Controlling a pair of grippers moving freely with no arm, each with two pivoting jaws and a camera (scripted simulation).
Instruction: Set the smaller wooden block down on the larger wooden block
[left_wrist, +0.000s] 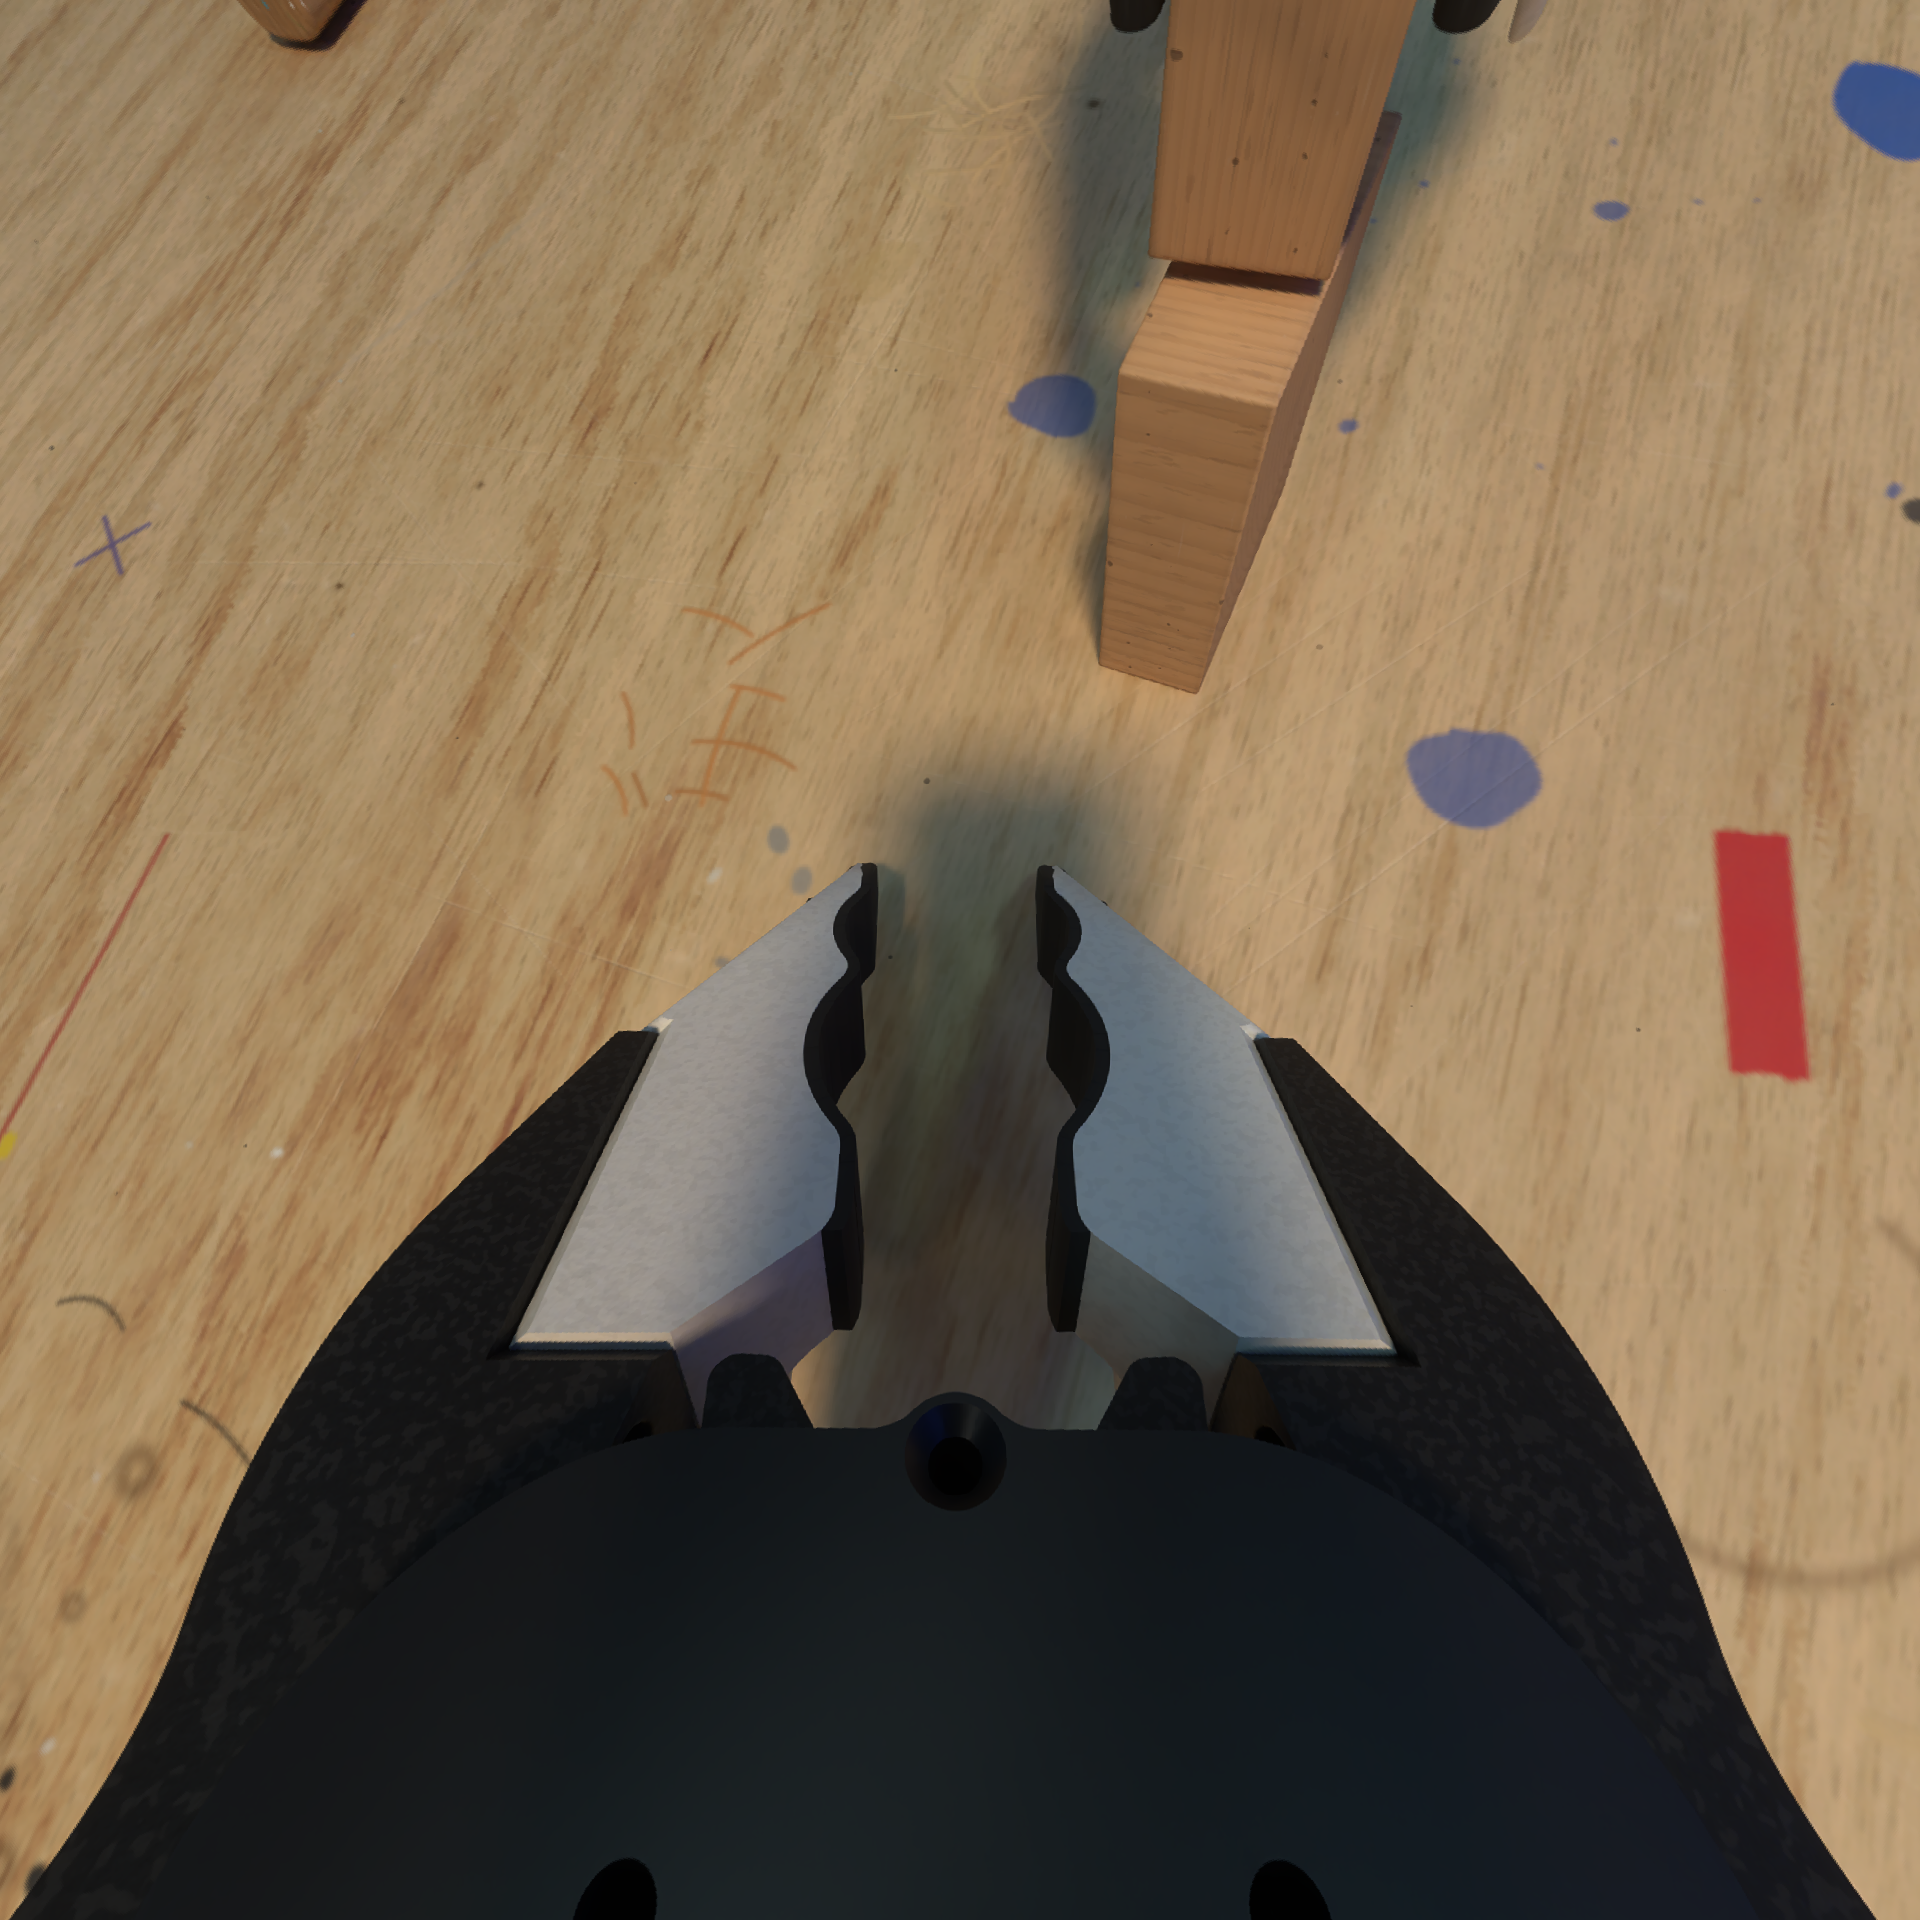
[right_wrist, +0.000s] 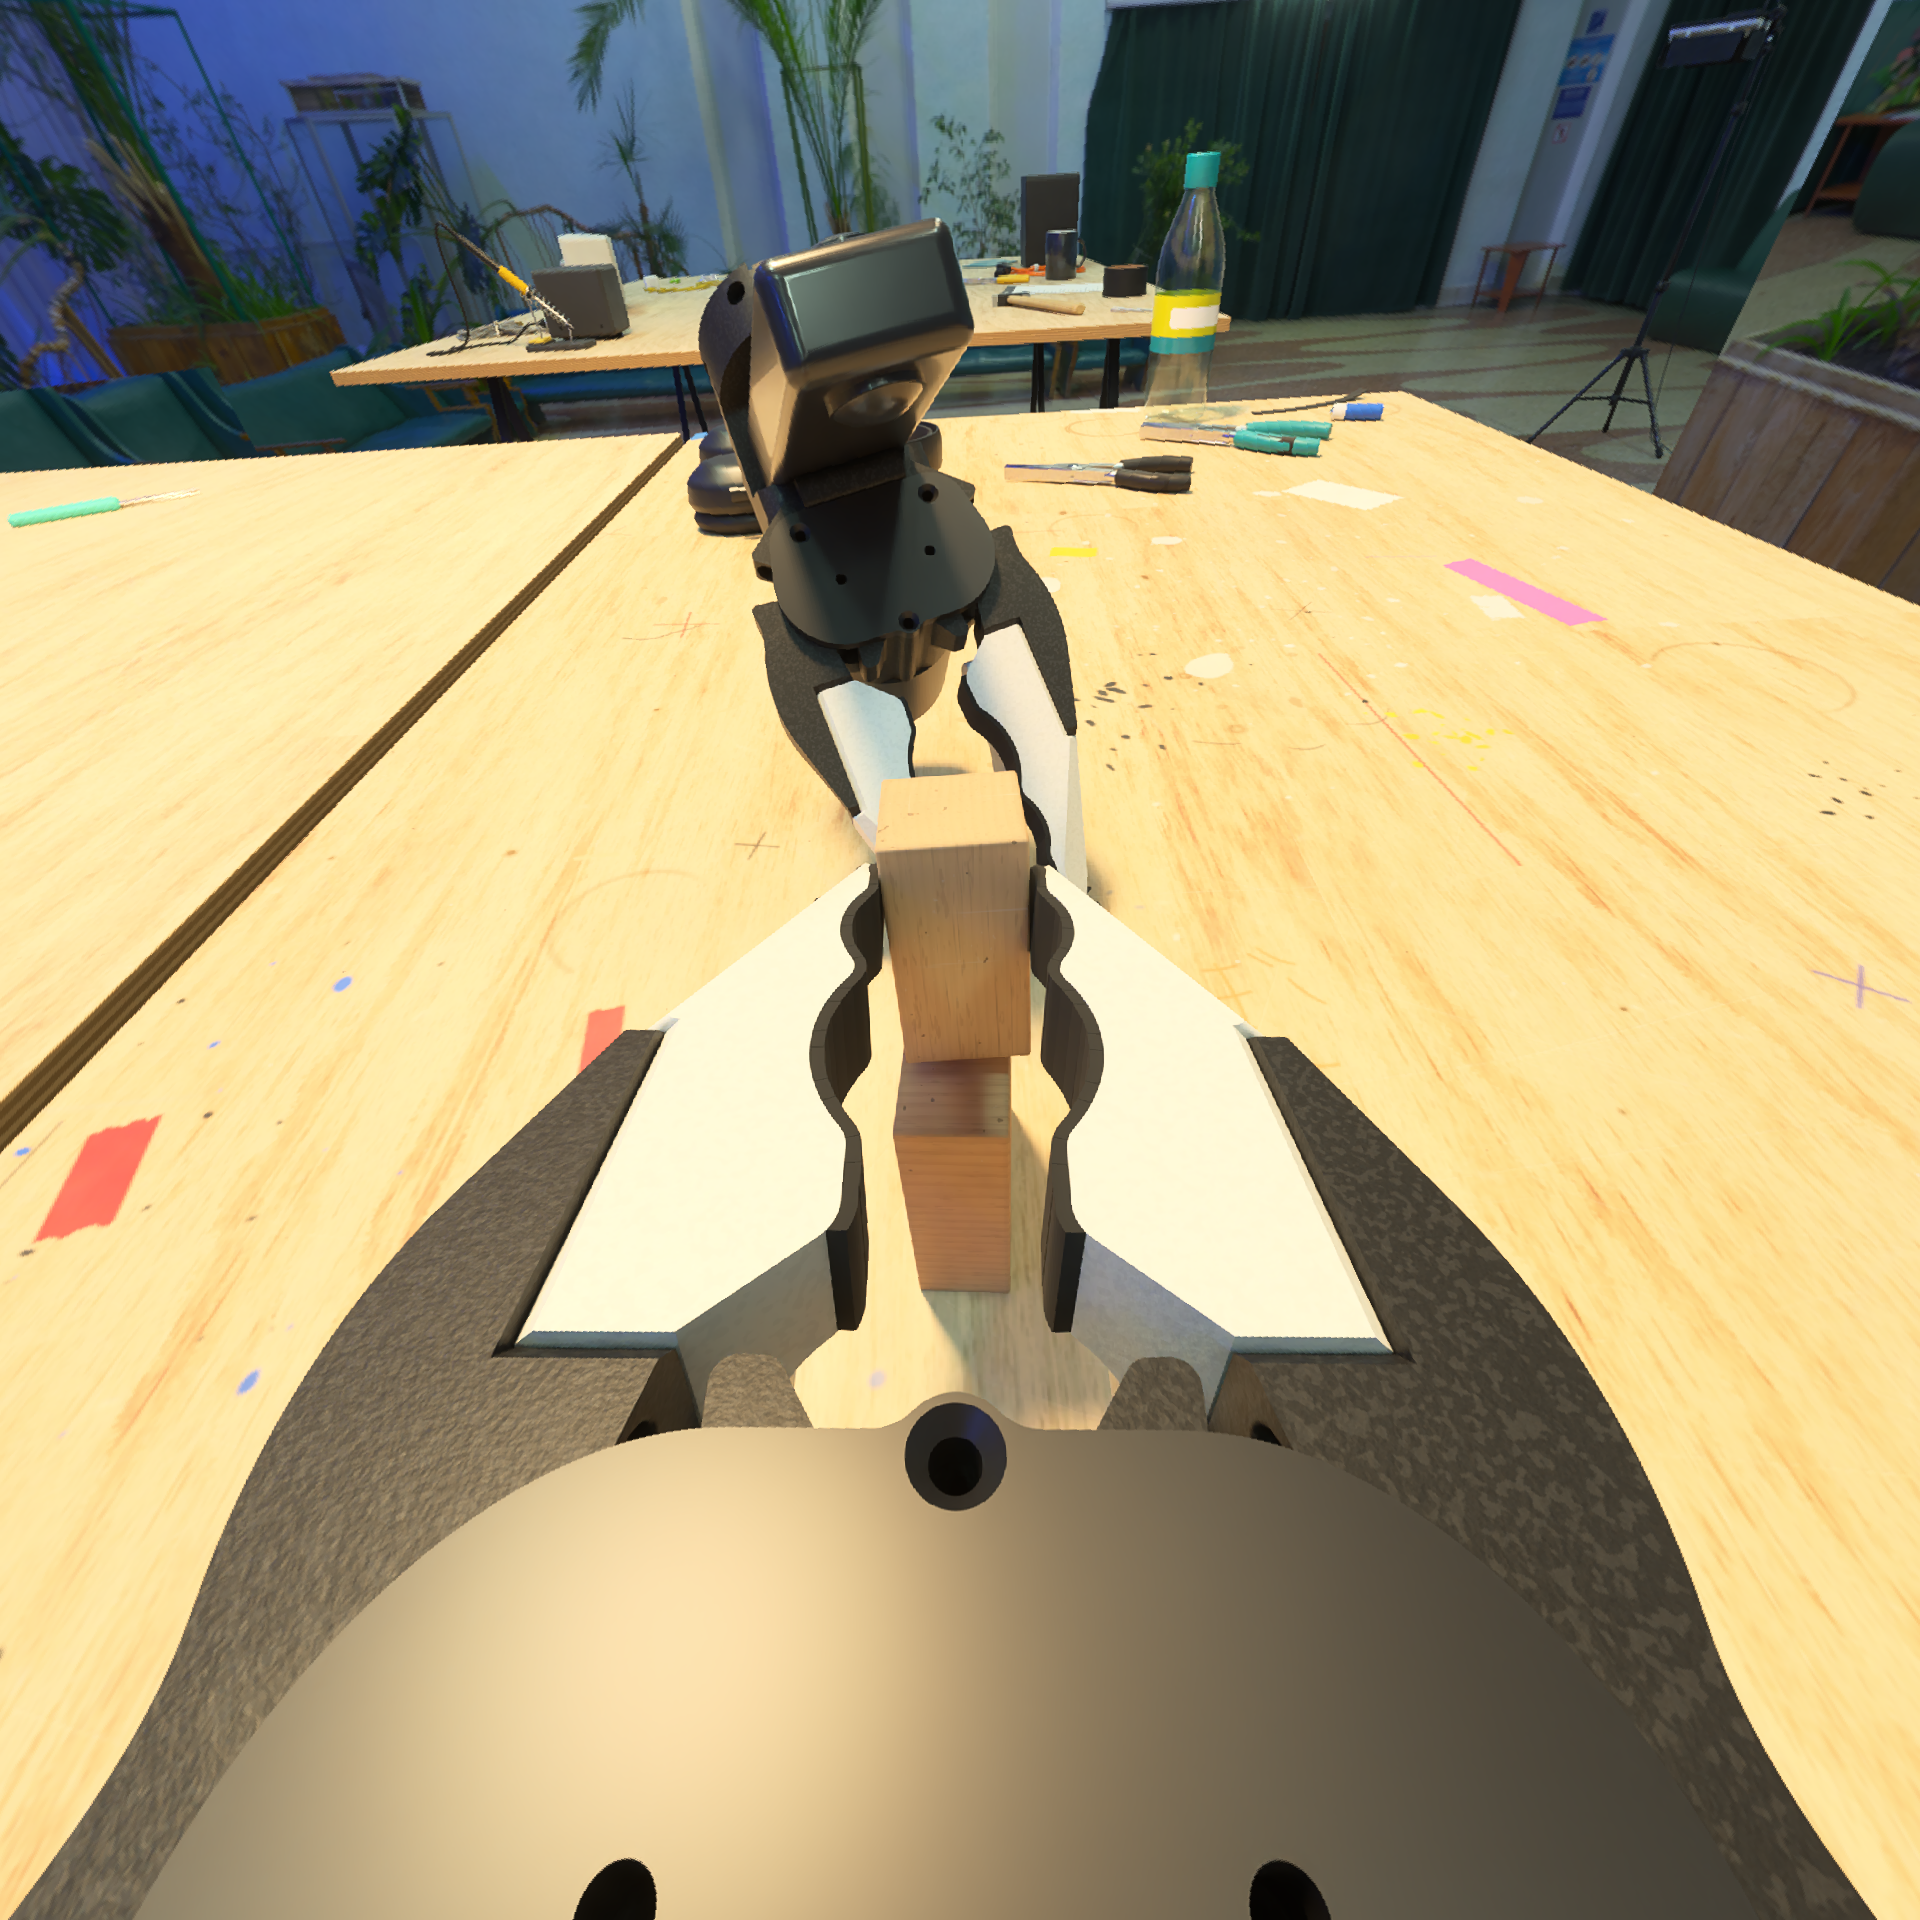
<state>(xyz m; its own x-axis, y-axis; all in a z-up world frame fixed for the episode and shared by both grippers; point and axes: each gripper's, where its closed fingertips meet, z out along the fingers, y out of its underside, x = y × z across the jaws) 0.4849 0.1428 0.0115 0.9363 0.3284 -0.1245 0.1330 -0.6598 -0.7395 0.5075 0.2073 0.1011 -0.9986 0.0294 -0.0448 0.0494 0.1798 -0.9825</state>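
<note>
A: Where was the smaller wooden block (right_wrist: 954, 914)?

B: Clamped between your right gripper (right_wrist: 954, 883) fingers, right over the larger wooden block (right_wrist: 953, 1184) on the table (right_wrist: 1455, 1039). From the left wrist view it looked to be touching or nearly so.

A: So you were at the placing step?

B: I'd judge so. Next you needed a gentle release, then a straight retreat. Your left gripper (left_wrist: 956, 883) hung nearby, fingers apart, holding nothing.

No writing can be read. A yellow-and-white label is borne by the far bottle (right_wrist: 1188, 281). Orange scribbles (left_wrist: 717, 717) are drawn on the worktop (left_wrist: 416, 520).
</note>
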